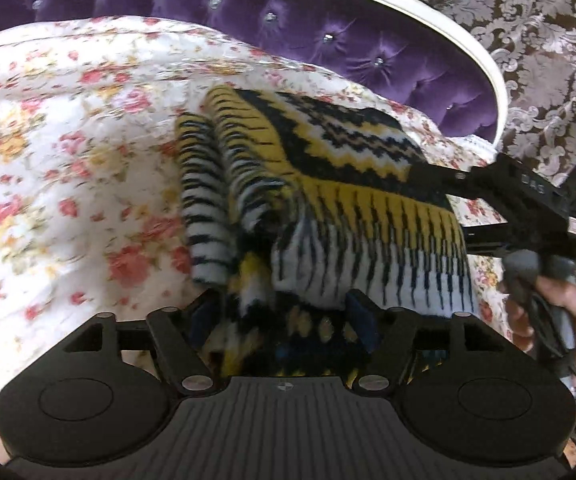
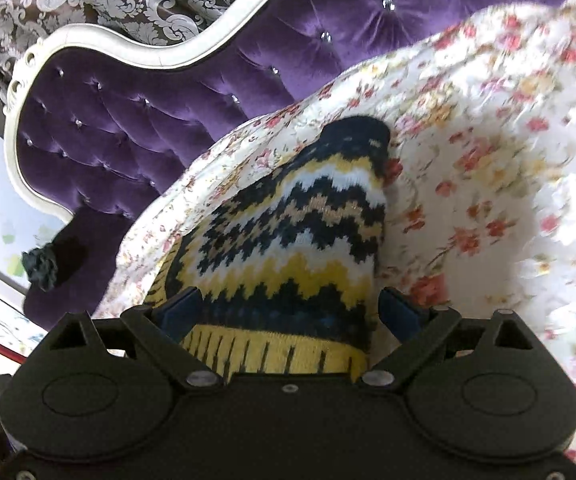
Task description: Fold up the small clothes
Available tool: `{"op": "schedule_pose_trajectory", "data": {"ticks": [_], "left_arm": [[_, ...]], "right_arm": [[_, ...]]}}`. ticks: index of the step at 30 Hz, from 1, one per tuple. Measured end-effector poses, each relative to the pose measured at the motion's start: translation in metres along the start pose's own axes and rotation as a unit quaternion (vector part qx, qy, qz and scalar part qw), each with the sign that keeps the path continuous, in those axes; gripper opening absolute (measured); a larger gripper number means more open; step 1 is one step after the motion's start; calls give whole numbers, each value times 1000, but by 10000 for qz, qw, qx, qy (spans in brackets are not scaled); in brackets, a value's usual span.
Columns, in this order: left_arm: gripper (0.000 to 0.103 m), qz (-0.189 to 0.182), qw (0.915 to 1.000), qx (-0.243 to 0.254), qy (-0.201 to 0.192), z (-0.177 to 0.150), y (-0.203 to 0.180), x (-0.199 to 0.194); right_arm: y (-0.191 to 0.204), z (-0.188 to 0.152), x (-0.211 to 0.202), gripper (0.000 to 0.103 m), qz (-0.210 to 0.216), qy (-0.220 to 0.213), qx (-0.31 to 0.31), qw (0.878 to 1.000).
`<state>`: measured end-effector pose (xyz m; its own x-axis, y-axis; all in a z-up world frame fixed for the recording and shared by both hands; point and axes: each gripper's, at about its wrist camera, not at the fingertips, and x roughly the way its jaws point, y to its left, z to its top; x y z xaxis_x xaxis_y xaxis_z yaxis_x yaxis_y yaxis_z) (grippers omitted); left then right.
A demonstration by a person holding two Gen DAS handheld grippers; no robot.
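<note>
A small knitted sweater (image 1: pixel 328 184) in yellow, black and white zigzags lies bunched on a floral bedspread (image 1: pixel 68 160). My left gripper (image 1: pixel 284 312) has its blue-padded fingers spread with sweater fabric between them; whether they pinch it is unclear. My right gripper (image 2: pixel 288 308) also has its fingers spread around the sweater (image 2: pixel 288 232), whose yellow hem lies against its body. The right gripper also shows in the left wrist view (image 1: pixel 456 180), at the sweater's right edge, held by a hand (image 1: pixel 568 320).
A purple tufted headboard (image 1: pixel 288 28) with a white frame (image 2: pixel 128 44) stands behind the bed. Patterned brown and silver curtains (image 1: pixel 548 40) hang beyond it. The bedspread (image 2: pixel 488 160) stretches around the sweater.
</note>
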<state>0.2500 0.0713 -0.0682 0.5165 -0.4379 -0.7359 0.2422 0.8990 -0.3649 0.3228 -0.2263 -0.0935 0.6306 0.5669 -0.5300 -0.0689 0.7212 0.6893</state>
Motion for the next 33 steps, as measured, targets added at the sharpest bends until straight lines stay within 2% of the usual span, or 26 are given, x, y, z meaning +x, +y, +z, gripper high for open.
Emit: {"op": "schedule_pose_trajectory", "data": {"ticks": [5,6,7,8,10,12,16,21,24,30,33], "left_arm": [[69,-388,9990,-204,-57,5,-4,12],[67,-445,9985,-311,-74,5,-3,13],[55,-512,9977,-436,-68,5,-2,14],[43,-565,9967,-571,-67,5,-1,14],[36,-668,9954,-685,-103,3,0,9],[32,-729,9951,-659,-91,1,-4,2],[31,-1062,9916,-730,102,-16,-15,-17],[31,-1310,9894,-547,309,-56,-41,-57],[30,-1429,9875,-474,461,-80,-54,-81],[30,-1527,9857,-277,655,-136,-73,-123],[31,-1339,9888,-188,638,-158,-72,-132]], "right_arm": [[-5,0,11,96,267,-145,77,9995],[-5,1,11,88,239,-159,75,9996],[-3,1,11,76,118,-140,39,9998],[-1,2,11,57,-90,-107,-39,9999],[3,1,4,52,-204,-92,-138,9997],[11,-3,-5,50,-329,-47,-202,9992],[25,-20,-29,50,-635,165,-362,9972],[30,-59,-64,50,-909,519,-493,9933],[29,-87,-88,50,-935,688,-503,9920],[34,-144,-134,51,-920,925,-537,9900],[40,-162,-145,53,-896,921,-604,9899]]}}
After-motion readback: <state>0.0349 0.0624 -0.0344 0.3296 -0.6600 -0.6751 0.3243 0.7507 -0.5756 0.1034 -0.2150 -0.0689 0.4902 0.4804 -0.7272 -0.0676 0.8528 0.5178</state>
